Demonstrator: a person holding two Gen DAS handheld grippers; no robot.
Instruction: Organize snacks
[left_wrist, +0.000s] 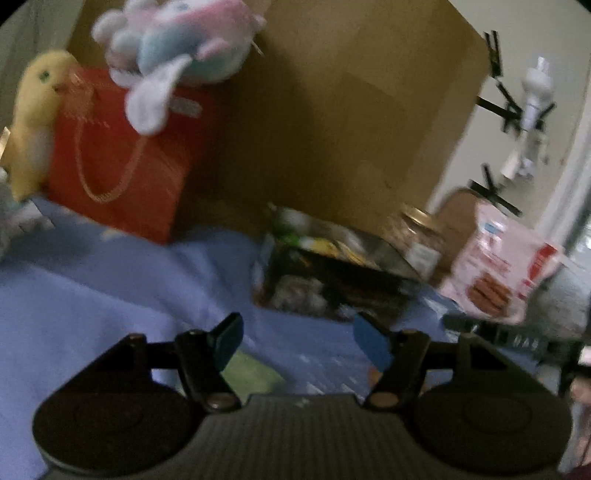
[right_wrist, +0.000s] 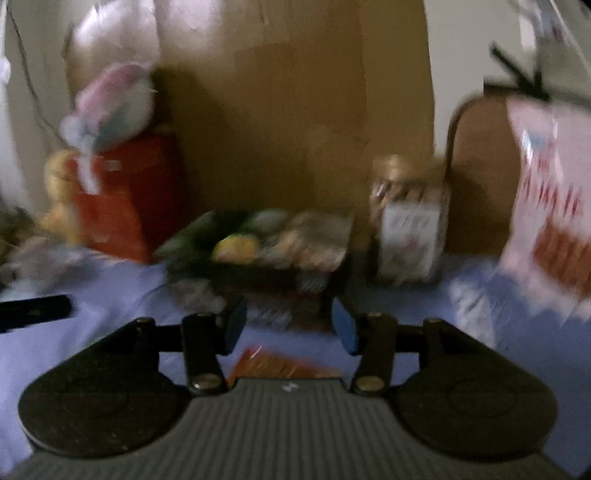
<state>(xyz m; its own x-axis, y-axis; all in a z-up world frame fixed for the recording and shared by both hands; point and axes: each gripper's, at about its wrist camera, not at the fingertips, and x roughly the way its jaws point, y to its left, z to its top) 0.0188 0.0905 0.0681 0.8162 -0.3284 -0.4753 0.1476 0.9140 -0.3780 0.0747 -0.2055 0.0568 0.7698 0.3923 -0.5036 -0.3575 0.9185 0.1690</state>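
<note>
snacks lie heaped in a dark tray on the blue sheet, straight ahead of the right gripper, its long side running across the view. a jar stands just right of the tray. the left gripper sees the same tray ahead, slightly right. both sets of fingers are spread and hold nothing. the right one seems nearer, better lined up.

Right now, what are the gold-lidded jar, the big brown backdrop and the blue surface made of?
Gold-lidded jar: clear glass or plastic, contents show through; blur hides which. Big brown backdrop: matte cardboard, creased. Blue surface: cloth, soft folds.
</note>
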